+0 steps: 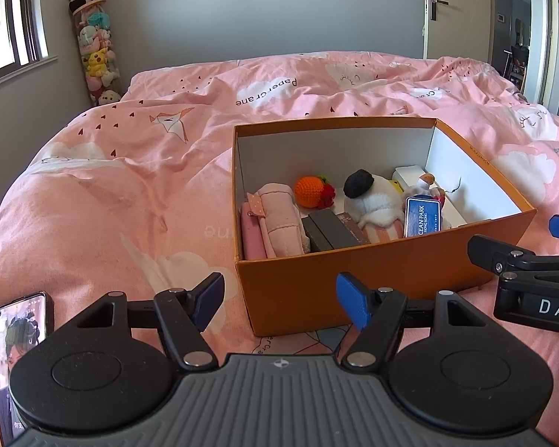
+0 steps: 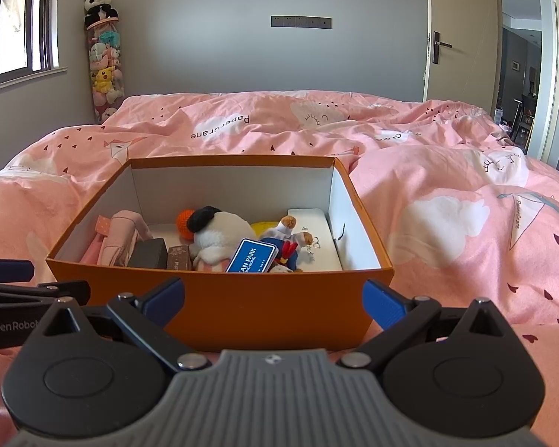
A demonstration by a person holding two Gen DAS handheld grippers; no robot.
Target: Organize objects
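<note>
An open orange box (image 1: 383, 272) (image 2: 264, 305) sits on the pink bed. Inside lie a pink pouch (image 1: 279, 219) (image 2: 121, 240), an orange crochet ball (image 1: 309, 192) (image 2: 184, 219), dark small boxes (image 1: 331, 231) (image 2: 149, 255), a white plush with a black cap (image 1: 372, 201) (image 2: 220, 234), a blue tin (image 1: 422, 218) (image 2: 251, 257), a small doll (image 2: 290, 240) and a white box (image 1: 409, 175) (image 2: 316, 238). My left gripper (image 1: 279, 300) hovers open in front of the box's near wall, empty. My right gripper (image 2: 274, 300) is open too, empty, facing the same wall.
A phone (image 1: 19, 354) with a lit screen lies on the duvet (image 1: 112, 193) at the lower left. A tall tube of plush toys (image 1: 95, 48) topped by a panda stands in the far corner by the window. A door (image 2: 462, 33) stands at the right.
</note>
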